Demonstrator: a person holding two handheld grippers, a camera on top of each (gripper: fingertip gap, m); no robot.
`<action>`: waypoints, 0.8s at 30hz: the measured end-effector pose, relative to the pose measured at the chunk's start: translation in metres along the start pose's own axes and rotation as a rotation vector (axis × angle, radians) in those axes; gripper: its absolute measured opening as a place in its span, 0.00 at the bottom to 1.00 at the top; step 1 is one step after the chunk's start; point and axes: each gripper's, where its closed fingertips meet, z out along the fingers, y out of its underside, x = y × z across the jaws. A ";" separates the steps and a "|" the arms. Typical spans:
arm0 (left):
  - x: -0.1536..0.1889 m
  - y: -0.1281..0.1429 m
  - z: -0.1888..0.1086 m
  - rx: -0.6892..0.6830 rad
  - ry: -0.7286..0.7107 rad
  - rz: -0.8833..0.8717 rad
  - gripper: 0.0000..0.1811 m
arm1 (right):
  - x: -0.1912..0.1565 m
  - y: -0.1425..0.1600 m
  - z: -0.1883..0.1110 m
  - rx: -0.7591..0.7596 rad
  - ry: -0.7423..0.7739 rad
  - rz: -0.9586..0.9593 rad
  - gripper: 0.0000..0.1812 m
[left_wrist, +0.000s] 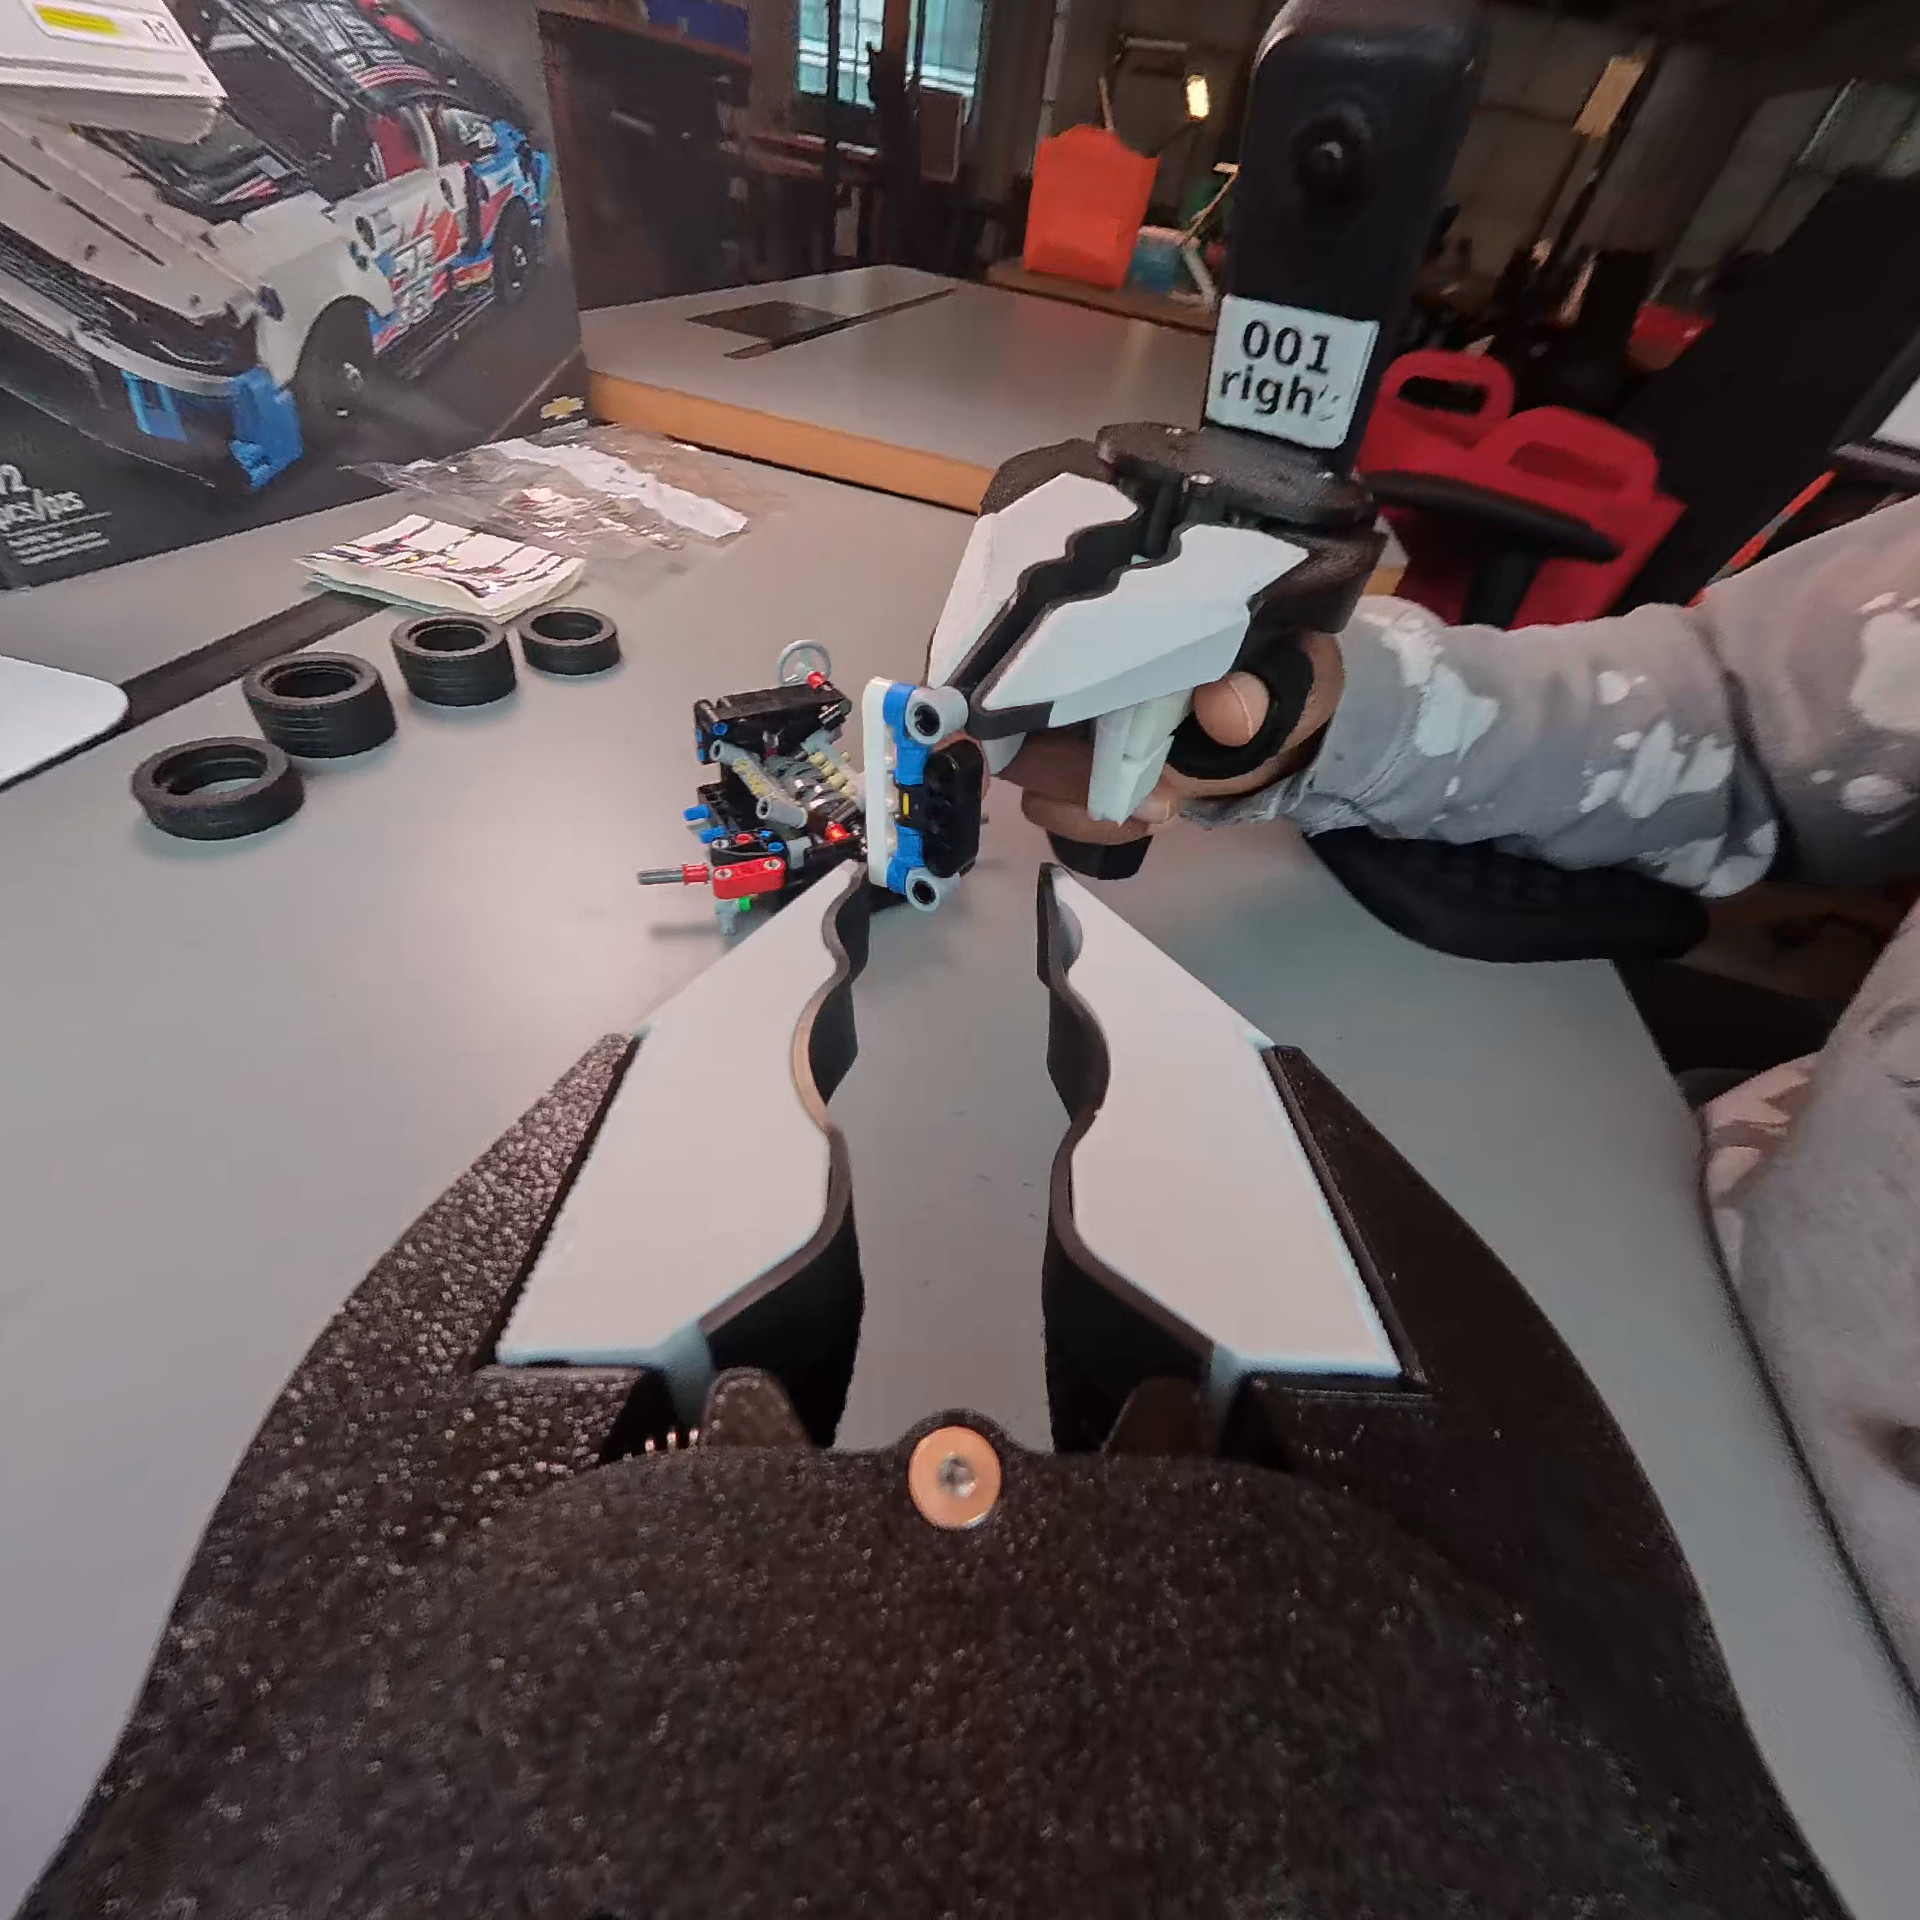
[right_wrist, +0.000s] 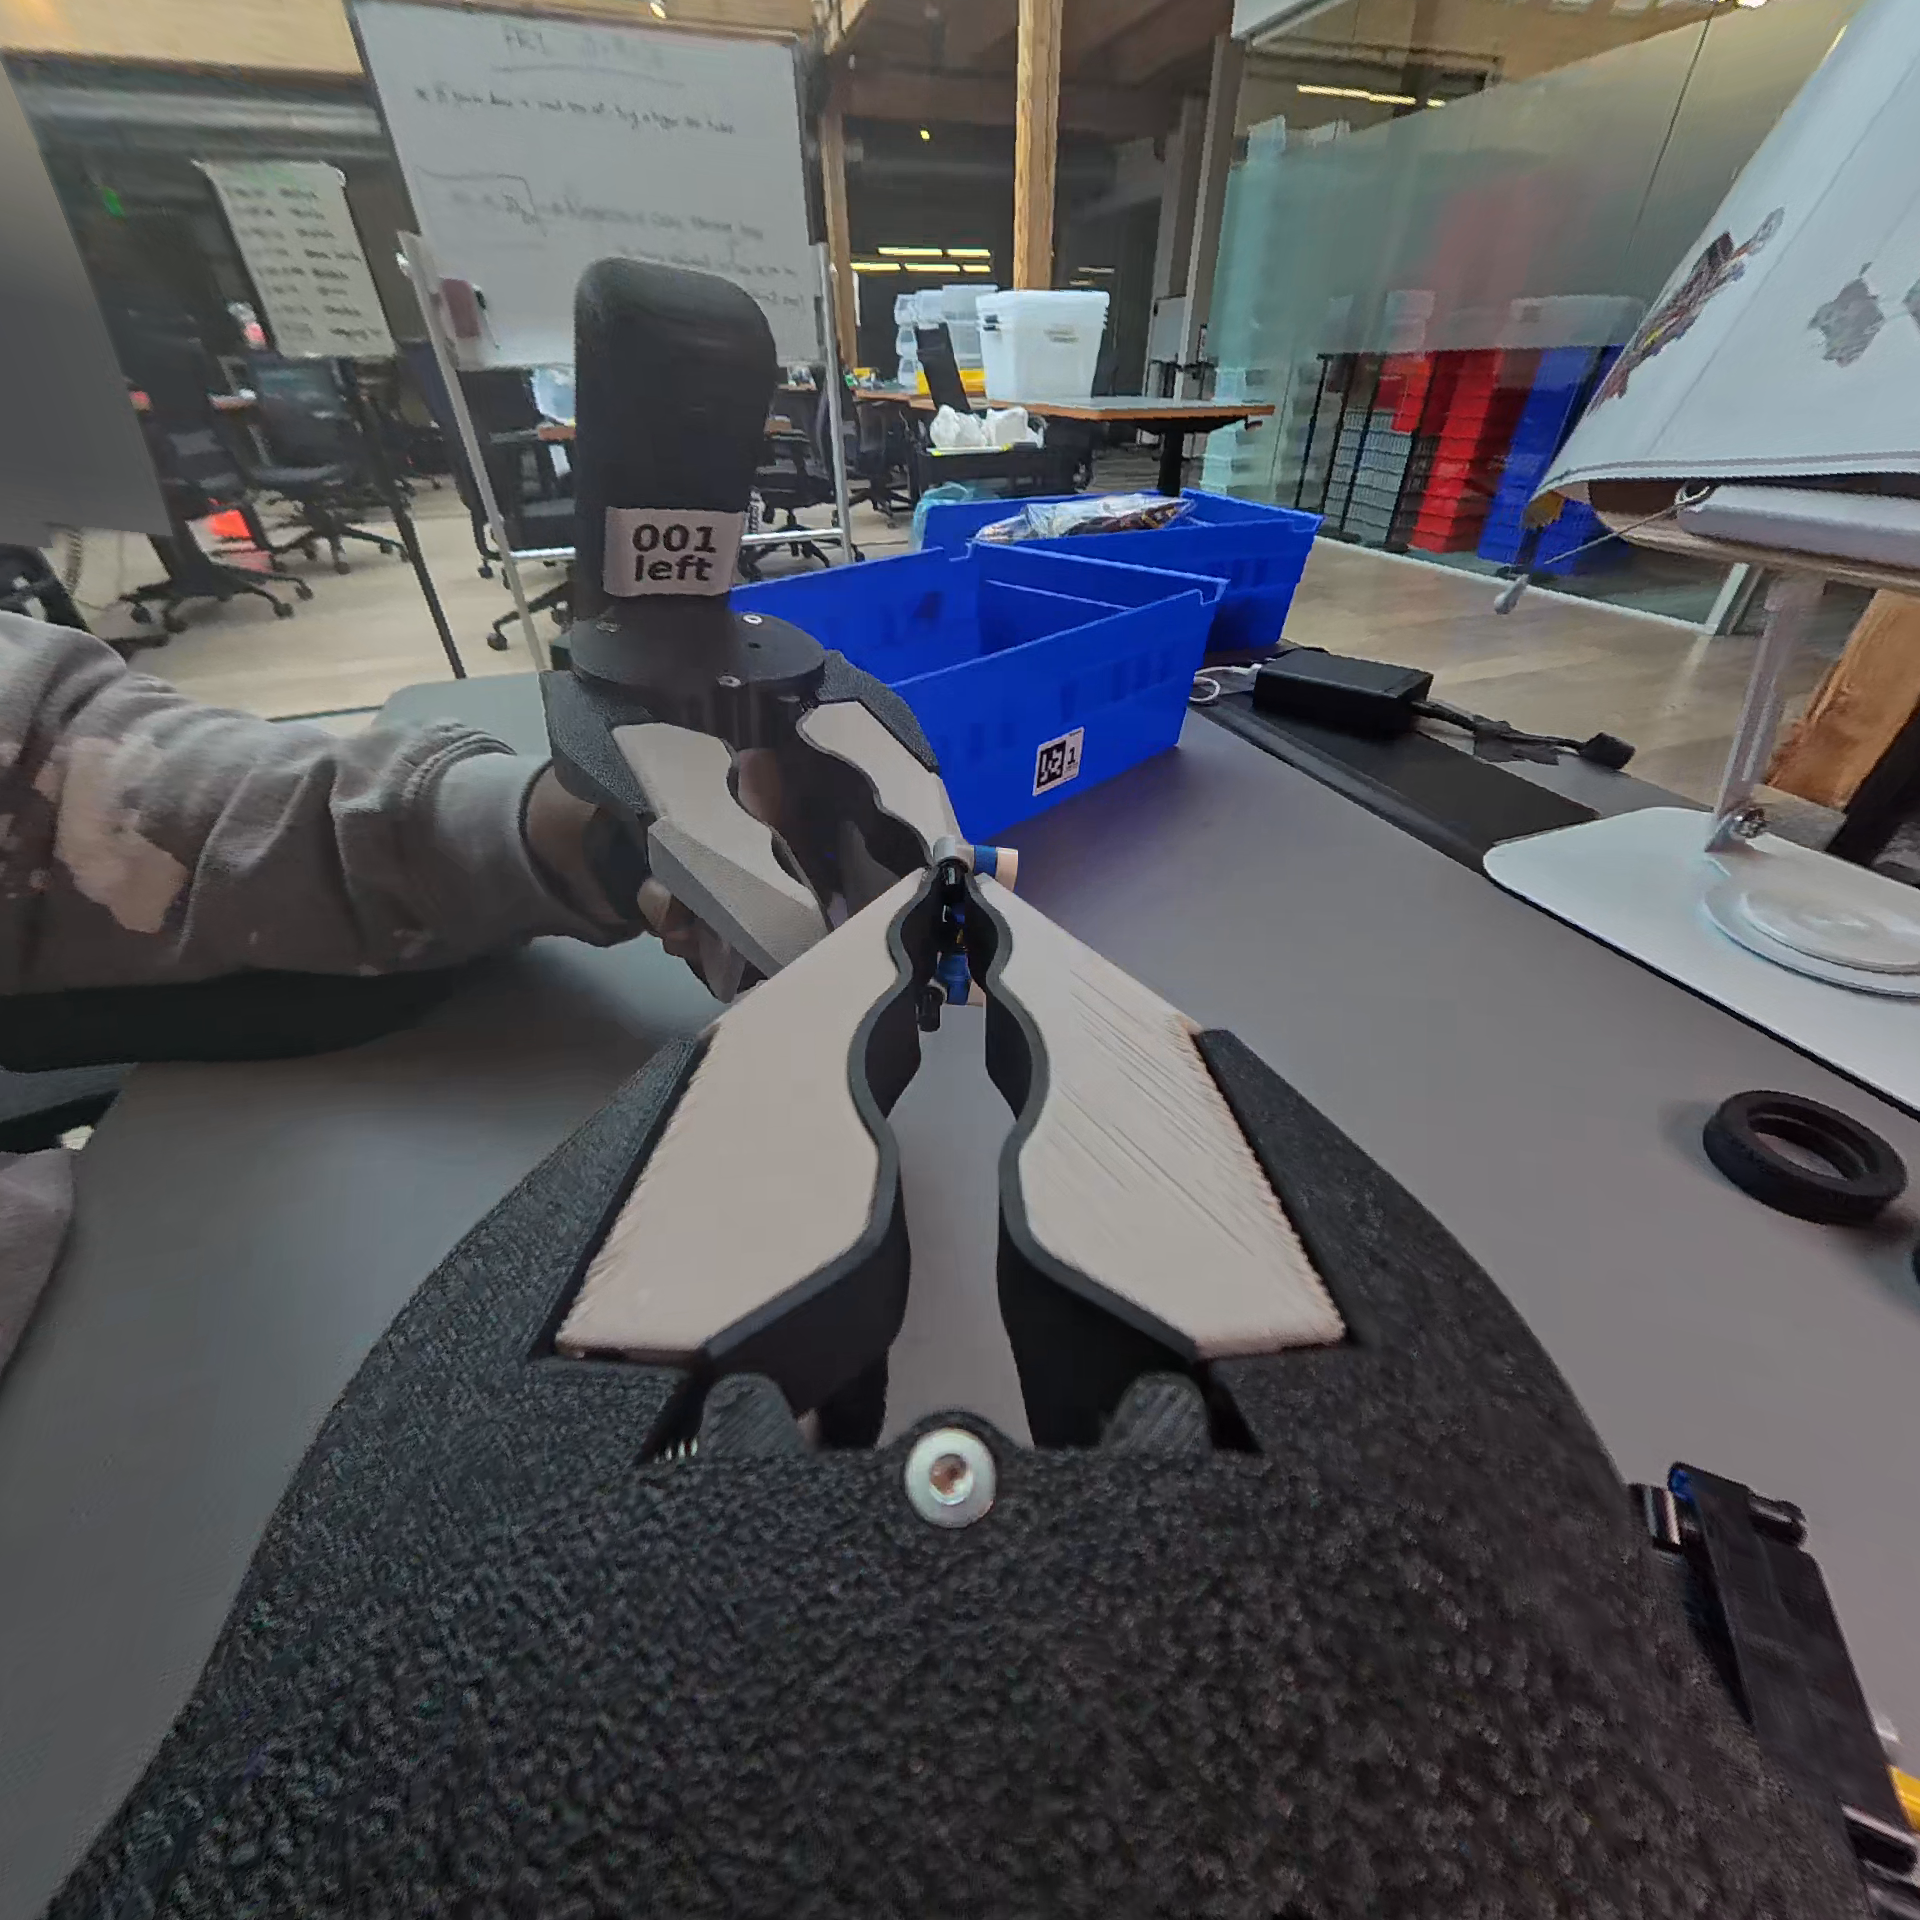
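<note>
My right gripper (right_wrist: 951, 883) is shut on a small white, blue and black brick sub-assembly (right_wrist: 950, 961), seen edge-on between its fingertips. In the left wrist view the right gripper (left_wrist: 940, 712) holds this piece (left_wrist: 925, 790) upright just above the grey table (left_wrist: 416, 1039), right beside a partly built brick chassis (left_wrist: 774, 790) of black, red and blue parts. My left gripper (left_wrist: 951, 883) is open and empty, low over the table. Its left fingertip is next to the chassis and the held piece is just beyond its tips. The left gripper also shows in the right wrist view (right_wrist: 847, 883).
Several black tyres (left_wrist: 317, 701) lie in a row at the left; one also shows in the right wrist view (right_wrist: 1792, 1153). A sticker sheet (left_wrist: 447, 561), clear bags (left_wrist: 582, 488) and the set's box (left_wrist: 260, 260) sit behind. Blue bins (right_wrist: 1039, 644), a power adapter (right_wrist: 1340, 686) and a white stand base (right_wrist: 1662, 894) are on the far side. My two grippers' fingertips are within a few centimetres of each other.
</note>
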 end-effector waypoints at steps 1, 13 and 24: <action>-0.002 0.001 0.001 -0.009 -0.032 0.022 0.16 | 0.001 0.004 0.003 -0.031 0.017 0.000 0.02; 0.018 -0.019 -0.009 0.140 0.182 -0.117 0.05 | -0.013 -0.016 -0.012 0.080 -0.183 0.164 0.13; 0.027 -0.019 -0.007 0.138 0.255 -0.179 0.05 | -0.025 0.000 -0.005 0.011 -0.295 0.292 0.04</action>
